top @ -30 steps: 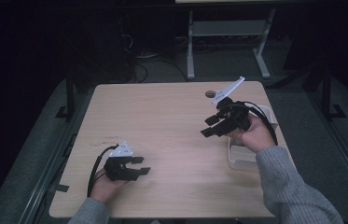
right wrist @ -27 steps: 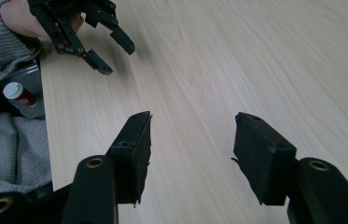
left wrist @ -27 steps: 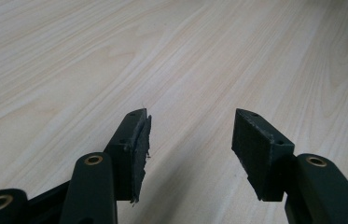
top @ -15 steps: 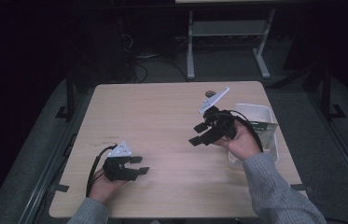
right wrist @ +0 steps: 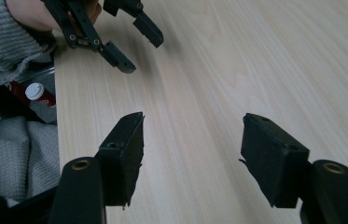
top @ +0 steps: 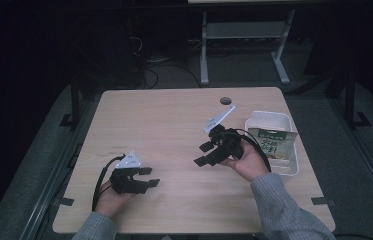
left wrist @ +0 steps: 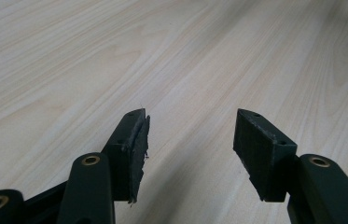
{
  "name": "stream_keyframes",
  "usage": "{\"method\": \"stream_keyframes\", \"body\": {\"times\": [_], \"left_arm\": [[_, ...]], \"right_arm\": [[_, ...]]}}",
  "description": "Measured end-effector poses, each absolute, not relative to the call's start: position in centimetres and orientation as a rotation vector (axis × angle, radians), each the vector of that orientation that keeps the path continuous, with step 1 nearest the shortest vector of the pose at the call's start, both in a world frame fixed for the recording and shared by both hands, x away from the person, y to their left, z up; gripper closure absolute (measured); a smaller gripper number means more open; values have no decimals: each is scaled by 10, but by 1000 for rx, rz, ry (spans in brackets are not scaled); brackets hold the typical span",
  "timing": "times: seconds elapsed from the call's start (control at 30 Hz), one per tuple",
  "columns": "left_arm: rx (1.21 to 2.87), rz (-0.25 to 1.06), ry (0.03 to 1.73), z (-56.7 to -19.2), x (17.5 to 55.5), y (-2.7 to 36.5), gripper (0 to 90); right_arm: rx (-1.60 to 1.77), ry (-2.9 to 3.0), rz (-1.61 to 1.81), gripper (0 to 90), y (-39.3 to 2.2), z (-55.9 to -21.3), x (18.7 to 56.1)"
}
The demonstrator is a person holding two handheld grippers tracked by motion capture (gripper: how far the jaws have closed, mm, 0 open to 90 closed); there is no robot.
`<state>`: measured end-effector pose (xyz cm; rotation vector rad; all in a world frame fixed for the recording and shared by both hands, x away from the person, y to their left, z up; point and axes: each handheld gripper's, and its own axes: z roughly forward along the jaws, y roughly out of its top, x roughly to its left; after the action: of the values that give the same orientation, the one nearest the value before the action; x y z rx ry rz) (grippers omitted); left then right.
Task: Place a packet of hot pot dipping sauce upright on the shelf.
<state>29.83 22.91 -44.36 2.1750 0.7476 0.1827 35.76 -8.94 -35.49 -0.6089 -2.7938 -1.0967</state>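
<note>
Wood worktop [top: 174, 120] under me. White tray [top: 274, 122] at right edge, green snack packet [top: 273, 142] lying in it. My right gripper [top: 203, 154] just left of tray, fingers apart, empty. My left gripper [top: 149, 177] near-left, fingers apart, empty.

Pale wooden table [top: 174, 120] — white tray [top: 286, 165] at its right edge
</note>
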Motion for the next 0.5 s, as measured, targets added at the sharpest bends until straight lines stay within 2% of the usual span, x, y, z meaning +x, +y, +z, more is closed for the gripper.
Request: {"method": "stream_keyframes", "body": {"times": [0.5], "left_arm": [[2184, 191, 750, -445, 298, 228, 426]], "right_arm": [[-566, -2764, -1093, 367, -77, -383, 342]]}}
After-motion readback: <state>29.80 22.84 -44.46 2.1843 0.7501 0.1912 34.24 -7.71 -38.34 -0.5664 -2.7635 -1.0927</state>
